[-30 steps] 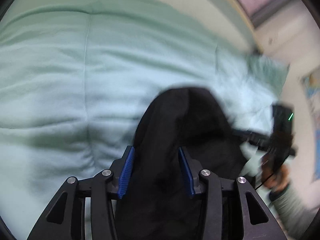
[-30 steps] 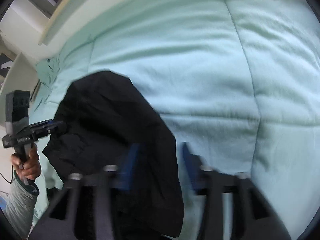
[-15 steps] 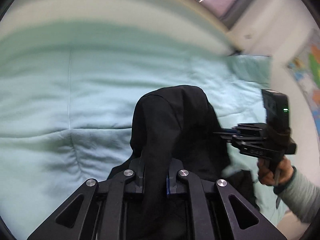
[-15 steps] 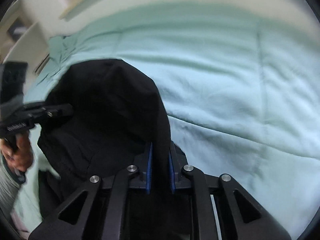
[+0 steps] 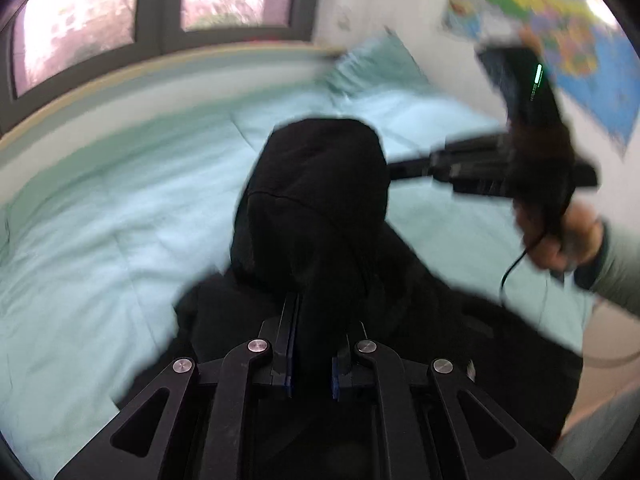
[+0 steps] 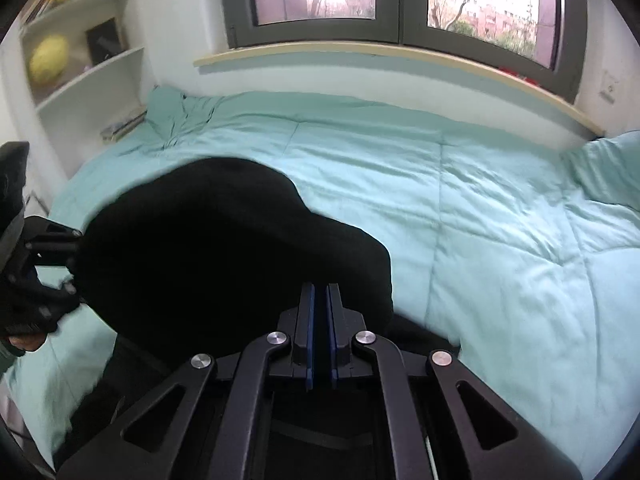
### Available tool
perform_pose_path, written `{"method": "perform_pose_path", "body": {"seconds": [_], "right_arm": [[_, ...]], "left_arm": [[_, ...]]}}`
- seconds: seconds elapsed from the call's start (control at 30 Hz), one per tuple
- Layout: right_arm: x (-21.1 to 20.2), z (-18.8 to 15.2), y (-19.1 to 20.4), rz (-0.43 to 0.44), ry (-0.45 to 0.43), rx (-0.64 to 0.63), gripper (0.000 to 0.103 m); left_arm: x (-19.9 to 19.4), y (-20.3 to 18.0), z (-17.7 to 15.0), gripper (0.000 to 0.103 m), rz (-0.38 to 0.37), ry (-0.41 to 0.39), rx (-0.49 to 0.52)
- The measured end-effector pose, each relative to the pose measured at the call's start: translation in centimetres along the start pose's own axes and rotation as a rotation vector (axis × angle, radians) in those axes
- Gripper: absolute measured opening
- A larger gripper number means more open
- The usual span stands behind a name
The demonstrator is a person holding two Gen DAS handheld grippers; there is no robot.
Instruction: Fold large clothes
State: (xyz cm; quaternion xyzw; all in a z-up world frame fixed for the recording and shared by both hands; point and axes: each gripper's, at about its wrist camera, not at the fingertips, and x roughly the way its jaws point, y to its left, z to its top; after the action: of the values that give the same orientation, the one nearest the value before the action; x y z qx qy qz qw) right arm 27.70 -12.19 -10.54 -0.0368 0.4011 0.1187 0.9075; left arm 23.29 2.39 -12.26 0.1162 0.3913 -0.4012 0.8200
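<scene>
Left to right: the left gripper (image 5: 311,354) and the right gripper (image 6: 321,336), jaws just closed, each pinch the bulky black fabric garment (image 5: 320,200), lifted above the pale green quilted bedspread (image 6: 460,208). Best practice: raise both evenly, keeping the held edge taut.

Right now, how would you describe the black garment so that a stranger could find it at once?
Find the wide bed with the pale green quilt below the grey-framed window. Above its near edge hangs the black garment, raised into a rounded hump. It is the only dark cloth on the bed, pinched by the left gripper and the right gripper.
</scene>
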Motion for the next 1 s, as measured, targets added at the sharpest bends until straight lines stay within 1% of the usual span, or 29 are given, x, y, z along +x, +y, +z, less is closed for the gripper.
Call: {"method": "perform_pose_path", "body": {"seconds": [0.07, 0.1, 0.17, 0.2, 0.23, 0.27, 0.33, 0.4, 0.43, 0.53, 0.57, 0.6, 0.63, 0.67, 0.7, 0.73, 0.77, 0.8, 0.83, 0.9, 0.93, 0.97, 1.0], "right_arm": [[-0.8, -2.7, 1.0, 0.024, 0.058, 0.006, 0.008], [-0.8, -3.9, 1.4, 0.029, 0.089, 0.011, 0.008], [-0.4, -6.9, 2.0, 0.05, 0.185, 0.043, 0.008], [0.0, -8.4, 1.7, 0.065, 0.248, 0.083, 0.008], [0.3, -9.2, 1.4, 0.07, 0.289, 0.111, 0.009], [0.4, -9.4, 1.1, 0.069, 0.31, 0.13, 0.009], [0.4, -8.7, 0.3, 0.071, 0.326, 0.146, 0.012], [0.0, -6.7, 0.0, 0.061, 0.317, 0.138, 0.023], [-0.3, -5.6, 0.1, 0.056, 0.299, 0.13, 0.031], [-0.5, -0.9, 0.8, 0.04, 0.231, 0.096, 0.032], [-0.1, 0.4, 0.8, 0.041, 0.22, 0.098, 0.035], [0.5, 1.7, 1.0, 0.054, 0.218, 0.104, 0.039], [1.6, 3.4, 1.2, 0.067, 0.216, 0.118, 0.047], [2.7, 4.5, 1.3, 0.064, 0.208, 0.13, 0.05], [3.9, 5.1, 1.5, 0.063, 0.211, 0.141, 0.05], [5.2, 5.5, 1.7, 0.075, 0.227, 0.154, 0.05], [7.2, 5.5, 2.1, 0.11, 0.264, 0.174, 0.05], [8.4, 4.9, 2.2, 0.131, 0.305, 0.194, 0.05], [9.6, 4.0, 2.7, 0.16, 0.356, 0.208, 0.05], [10.7, 1.3, 3.6, 0.221, 0.442, 0.215, 0.05], [10.8, -1.0, 4.5, 0.223, 0.487, 0.204, 0.05], [10.9, -3.1, 5.2, 0.211, 0.527, 0.189, 0.05], [11.1, -5.8, 5.8, 0.201, 0.576, 0.187, 0.05]], "left_arm": [[1.0, -2.3, -2.9, 0.012, 0.019, 0.063, 0.021], [2.1, -2.8, -5.2, 0.012, 0.033, 0.125, -0.001], [3.8, -2.7, -8.7, 0.012, 0.005, 0.195, -0.093], [4.5, -2.5, -10.2, 0.012, 0.01, 0.234, -0.13], [4.6, -2.4, -11.0, 0.012, 0.014, 0.253, -0.15], [4.2, -2.2, -11.5, 0.012, 0.007, 0.249, -0.176], [2.4, -1.3, -10.9, 0.013, -0.023, 0.213, -0.233], [0.3, -0.6, -9.9, 0.013, -0.05, 0.187, -0.259], [-0.5, -0.3, -9.4, 0.013, -0.05, 0.172, -0.259], [-3.7, 0.4, -7.5, 0.013, -0.037, 0.11, -0.252], [-4.5, 0.8, -6.8, 0.013, -0.049, 0.083, -0.257], [-5.7, 1.5, -5.6, 0.013, -0.08, 0.022, -0.28], [-6.2, 2.2, -4.8, 0.013, -0.106, -0.02, -0.304], [-6.7, 3.0, -3.8, 0.013, -0.141, -0.072, -0.338], [-7.0, 3.5, -3.1, 0.013, -0.16, -0.106, -0.36], [-6.9, 4.2, -2.1, 0.014, -0.164, -0.144, -0.387], [-6.4, 5.0, -1.4, 0.014, -0.151, -0.169, -0.421], [-5.4, 5.6, -1.0, 0.015, -0.152, -0.167, -0.443], [-4.0, 6.2, -0.8, 0.015, -0.168, -0.147, -0.472], [-0.4, 6.9, -1.8, 0.015, -0.228, -0.048, -0.54], [1.5, 6.6, -3.0, 0.015, -0.248, 0.019, -0.55], [3.3, 5.8, -4.6, 0.015, -0.253, 0.102, -0.542], [4.9, 5.1, -6.3, 0.015, -0.241, 0.181, -0.533]]}}
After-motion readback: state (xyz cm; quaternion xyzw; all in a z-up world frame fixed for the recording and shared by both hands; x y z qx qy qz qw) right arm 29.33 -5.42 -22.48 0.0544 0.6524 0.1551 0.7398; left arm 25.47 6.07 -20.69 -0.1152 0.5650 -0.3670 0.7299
